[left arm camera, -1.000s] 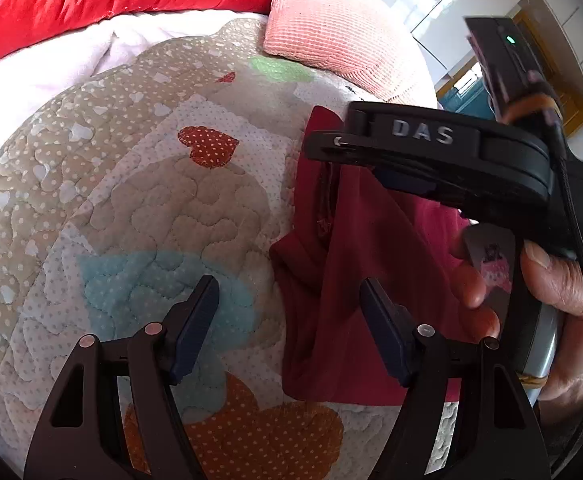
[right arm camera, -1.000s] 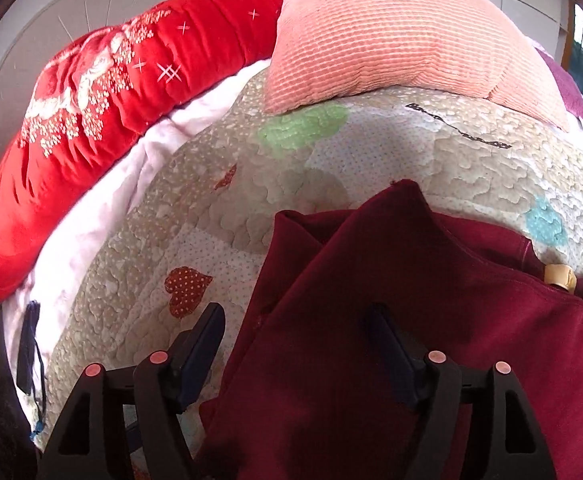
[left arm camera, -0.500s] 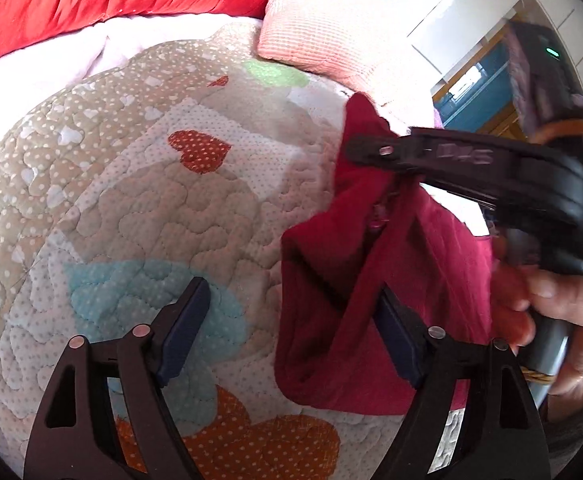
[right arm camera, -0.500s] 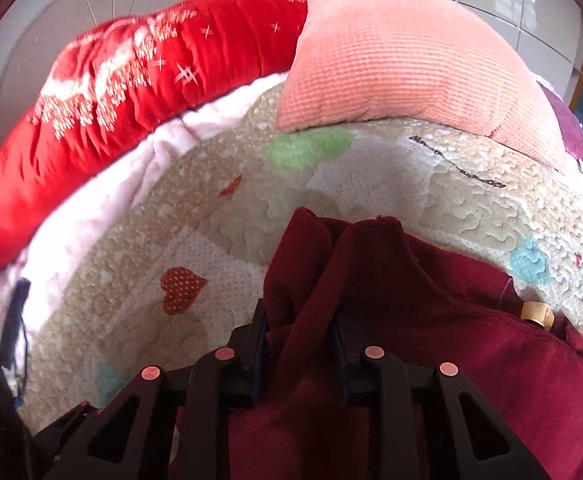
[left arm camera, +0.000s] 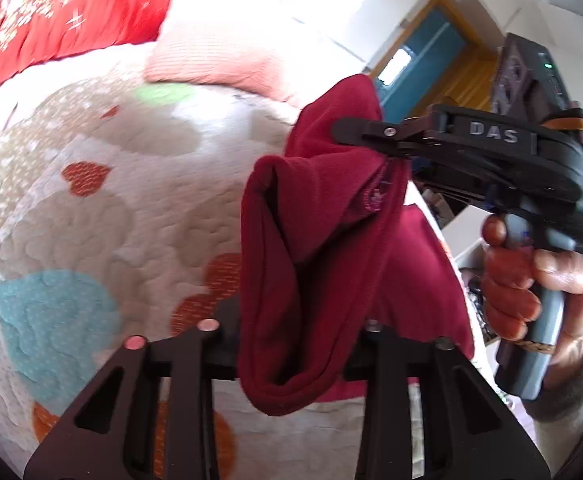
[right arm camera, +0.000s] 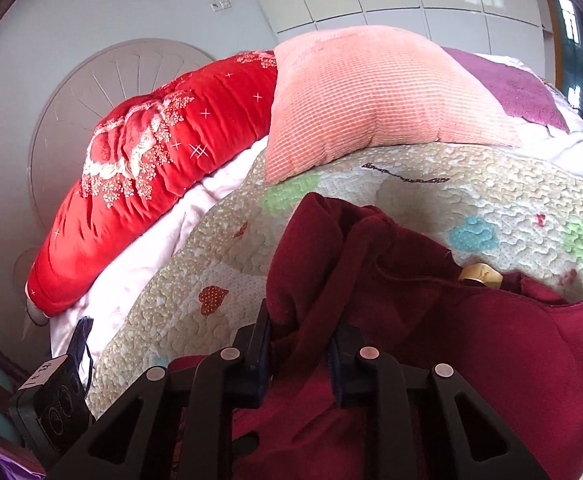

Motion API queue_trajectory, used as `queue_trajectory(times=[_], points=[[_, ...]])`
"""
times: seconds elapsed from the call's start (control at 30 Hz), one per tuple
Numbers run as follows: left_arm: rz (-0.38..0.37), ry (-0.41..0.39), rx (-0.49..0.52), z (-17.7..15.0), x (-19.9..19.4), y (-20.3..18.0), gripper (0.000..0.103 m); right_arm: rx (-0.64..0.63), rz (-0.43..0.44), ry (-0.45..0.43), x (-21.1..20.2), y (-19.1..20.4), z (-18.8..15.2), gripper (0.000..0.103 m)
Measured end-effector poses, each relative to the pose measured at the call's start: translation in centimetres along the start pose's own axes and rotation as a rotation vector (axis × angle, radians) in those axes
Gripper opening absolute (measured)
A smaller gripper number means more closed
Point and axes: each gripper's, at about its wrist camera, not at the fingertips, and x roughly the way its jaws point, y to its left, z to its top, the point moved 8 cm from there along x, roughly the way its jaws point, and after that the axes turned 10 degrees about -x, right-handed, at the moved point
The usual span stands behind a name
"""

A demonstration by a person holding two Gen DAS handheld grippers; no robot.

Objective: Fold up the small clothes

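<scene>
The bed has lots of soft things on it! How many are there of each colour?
Dark red garment: 1
Bright red quilt: 1
Pink pillow: 1
Purple cloth: 1
Patterned bedspread: 1
Total: 5

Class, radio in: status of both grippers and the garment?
Left gripper closing on the dark red garment. Right gripper clamped on it too. Garment lifted off quilt. Nothing in the way.

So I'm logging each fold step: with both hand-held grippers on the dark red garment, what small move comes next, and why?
Probably draw the left hand-held gripper and right hand-held gripper apart, since the dark red garment hangs bunched between them above the quilt; the left's jaws are closing.
</scene>
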Motion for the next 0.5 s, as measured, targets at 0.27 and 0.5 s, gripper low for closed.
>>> queue_trajectory(times=[0.27,0.5], points=[[-0.087,0.022,0.152,-2.2,0.3,-10.3,0.027,0.041,-0.081,-0.078,-8.9,-6.6,-2.5,0.019],[-0.061,0.106,0.342,-7.2,7.0,-17.4,0.027,0.126,-0.242,-0.057,-12.1,-15.3,-7.8,0.017]])
